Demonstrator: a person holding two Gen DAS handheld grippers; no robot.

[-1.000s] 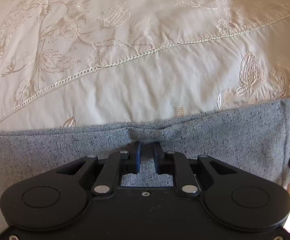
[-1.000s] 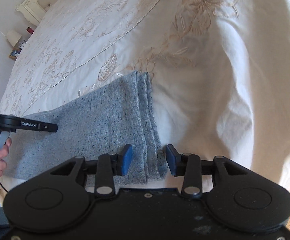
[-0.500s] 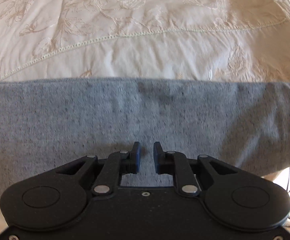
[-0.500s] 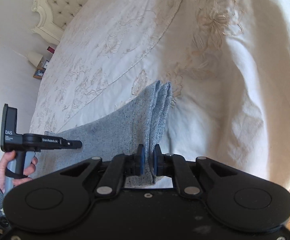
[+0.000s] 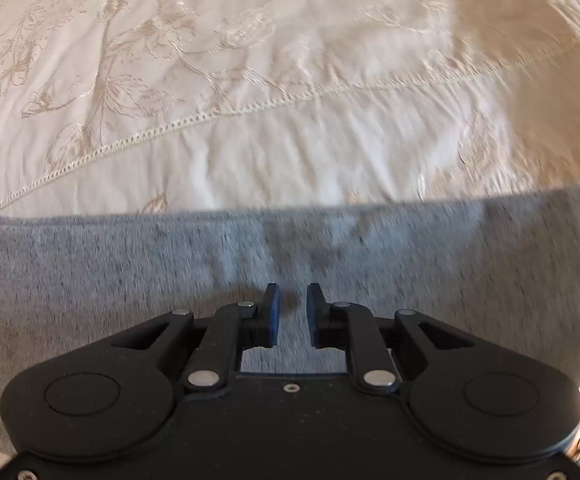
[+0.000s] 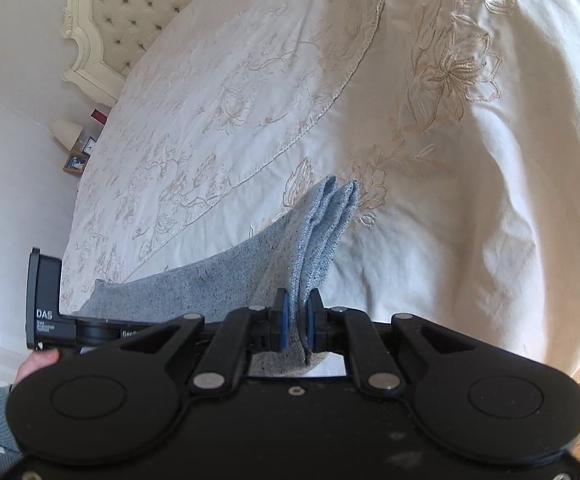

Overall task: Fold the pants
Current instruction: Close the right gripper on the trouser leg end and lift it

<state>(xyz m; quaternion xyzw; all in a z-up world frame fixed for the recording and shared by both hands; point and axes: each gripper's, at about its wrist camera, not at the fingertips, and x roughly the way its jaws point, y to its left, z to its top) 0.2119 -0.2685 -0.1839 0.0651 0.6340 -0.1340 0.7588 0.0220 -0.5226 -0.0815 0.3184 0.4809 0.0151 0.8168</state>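
A: Grey pants [image 6: 226,284] lie across the cream bedspread [image 6: 470,240], right tool [image 6: 295,322] pinching their folded end, lifted.

B: And the left tool [image 5: 292,312]?

A: Slightly apart above the fabric, gripping nothing.

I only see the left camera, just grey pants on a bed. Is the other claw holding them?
Observer: Yes, the right claw is pinched shut on the folded edge of the pants.
Operator: Are they lying flat there?
Observer: No, that end hangs lifted off the bedspread.
Operator: What else is there?
Observer: A padded headboard and a small lamp beside the bed.
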